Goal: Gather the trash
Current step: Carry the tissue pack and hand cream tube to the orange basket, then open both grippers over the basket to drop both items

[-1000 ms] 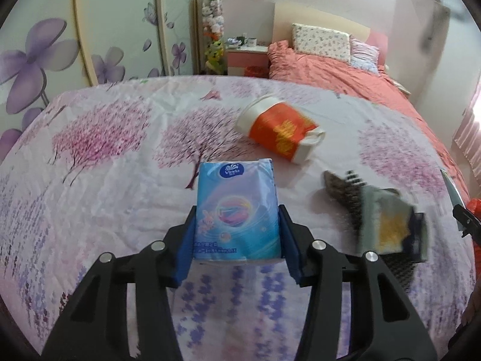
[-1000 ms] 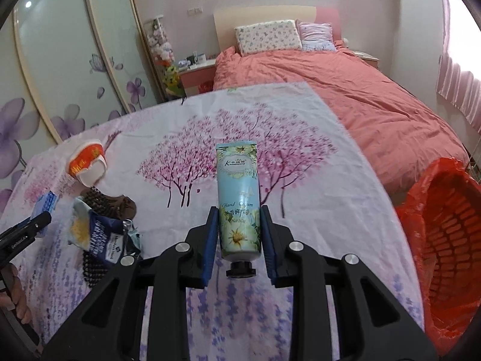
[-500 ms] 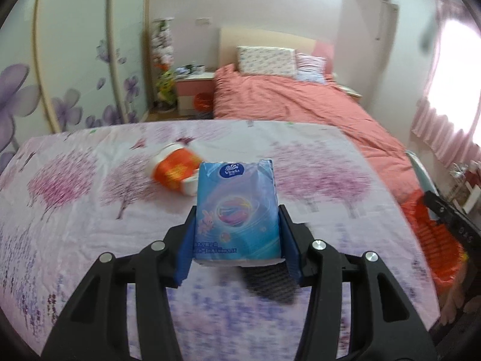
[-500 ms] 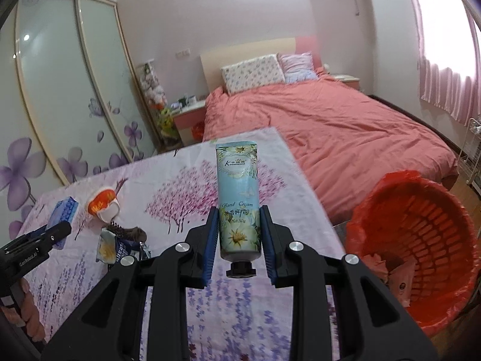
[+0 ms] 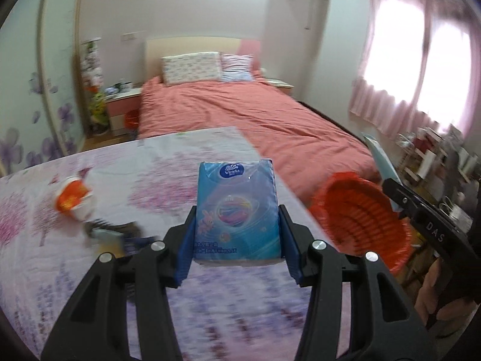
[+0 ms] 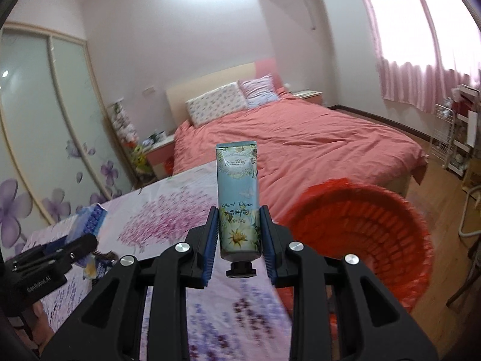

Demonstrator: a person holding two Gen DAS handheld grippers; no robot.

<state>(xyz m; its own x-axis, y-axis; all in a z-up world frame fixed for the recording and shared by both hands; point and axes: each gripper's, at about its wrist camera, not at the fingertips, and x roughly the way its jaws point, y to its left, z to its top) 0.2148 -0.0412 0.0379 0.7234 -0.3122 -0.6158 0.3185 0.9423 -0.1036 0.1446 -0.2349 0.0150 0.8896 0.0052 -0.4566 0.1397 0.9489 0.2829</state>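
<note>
trash run – both hand-held grippers loaded, bin at counter edge

- orange basket (image 6: pixel 375 234): lattice-wall bin w/ orange liner, on the floor just off the right edge of the counter (image 5: pixel 168 180). right-wrist view looks into its mouth; contents too blurred to make out, near rim cut off behind gripper frame. also in left-wrist view (image 5: pixel 357 216), far side partly covered by the other gripper.
- left hand-held gripper (image 5: pixel 237 234): blue pads pinching a blue vinda tissue pack (image 5: pixel 237 207) by its sides, pack upright, held above the counter's floral cloth.
- right hand-held gripper (image 6: pixel 239 234): fingers pressed on a hand cream tube (image 6: pixel 238 201), black cap down, crimped end up, held over the counter edge just left of the basket.
- on counter, left part: orange-white cup (image 5: pixel 73 200) lying on its side; beside it a dark brush and crumpled wrapper (image 5: pixel 117 234), motion-blurred, partly behind the left gripper frame, details unclear.
- background: bed w/ salmon cover (image 6: pixel 300 147).
</note>
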